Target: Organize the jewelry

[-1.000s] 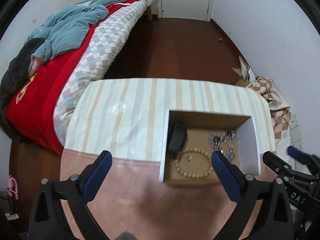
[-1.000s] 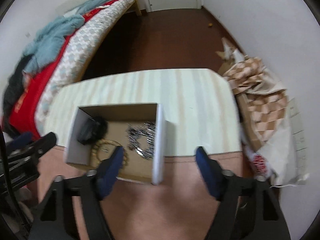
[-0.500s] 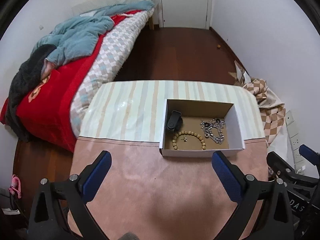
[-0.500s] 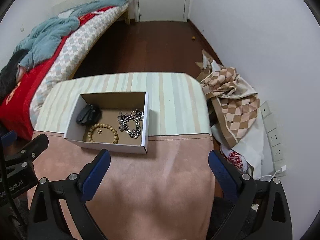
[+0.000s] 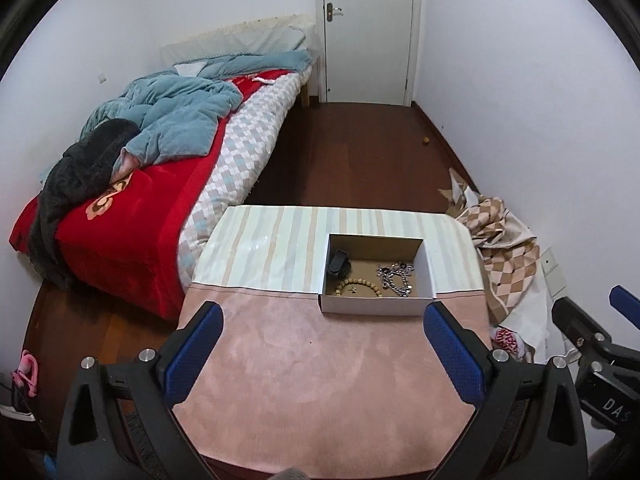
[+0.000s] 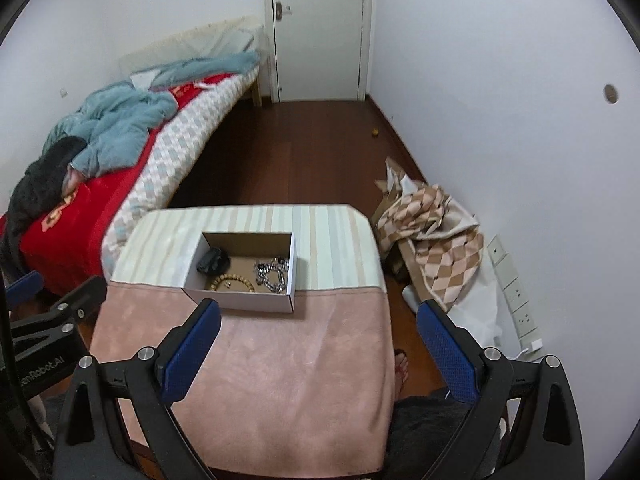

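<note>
Left tool (image 5: 322,346) and right tool (image 6: 318,342) angled down over desk (image 6: 280,380), both spread wide, empty; box (image 6: 244,300) ahead. "DAS" lettering (image 5: 614,415) legible.

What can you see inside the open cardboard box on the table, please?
Inside the box: a beaded bracelet ringing a tiny item, a silver chain, a black object. The near wall hides the floor's front strip.
</note>
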{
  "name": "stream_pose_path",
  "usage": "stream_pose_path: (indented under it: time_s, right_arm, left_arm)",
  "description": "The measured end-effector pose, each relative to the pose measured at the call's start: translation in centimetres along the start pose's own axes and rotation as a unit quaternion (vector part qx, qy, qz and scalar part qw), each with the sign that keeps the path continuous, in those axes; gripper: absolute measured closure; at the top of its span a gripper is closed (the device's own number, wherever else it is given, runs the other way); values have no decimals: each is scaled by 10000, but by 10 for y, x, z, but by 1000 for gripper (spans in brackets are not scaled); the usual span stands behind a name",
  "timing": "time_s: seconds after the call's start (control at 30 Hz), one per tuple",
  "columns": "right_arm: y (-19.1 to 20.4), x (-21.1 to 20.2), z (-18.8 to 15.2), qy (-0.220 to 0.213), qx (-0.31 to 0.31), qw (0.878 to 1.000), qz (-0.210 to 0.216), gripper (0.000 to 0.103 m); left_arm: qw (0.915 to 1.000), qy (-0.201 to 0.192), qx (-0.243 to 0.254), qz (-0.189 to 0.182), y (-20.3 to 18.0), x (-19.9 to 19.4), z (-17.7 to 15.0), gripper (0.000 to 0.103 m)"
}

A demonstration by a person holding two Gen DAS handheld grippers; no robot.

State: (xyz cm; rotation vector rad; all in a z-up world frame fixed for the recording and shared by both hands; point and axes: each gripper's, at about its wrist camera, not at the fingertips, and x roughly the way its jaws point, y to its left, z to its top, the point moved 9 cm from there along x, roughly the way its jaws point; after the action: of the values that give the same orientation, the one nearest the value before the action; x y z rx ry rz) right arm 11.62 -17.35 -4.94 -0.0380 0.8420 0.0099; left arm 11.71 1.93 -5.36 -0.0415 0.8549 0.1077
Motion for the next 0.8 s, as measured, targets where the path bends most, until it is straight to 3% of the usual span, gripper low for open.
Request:
stream_pose_path:
  time_s: [0.4, 0.8]
  right_arm:
    - [-1, -84, 4, -519, 17, 9986, 53, 1]
    - [-2, -88, 5, -420, 52, 9991, 88, 0]
  left_arm:
    - [9997, -187, -76, -106, 2, -57, -4, 1]
    - [9998, -20, -102, -154, -7, -60, -2, 1]
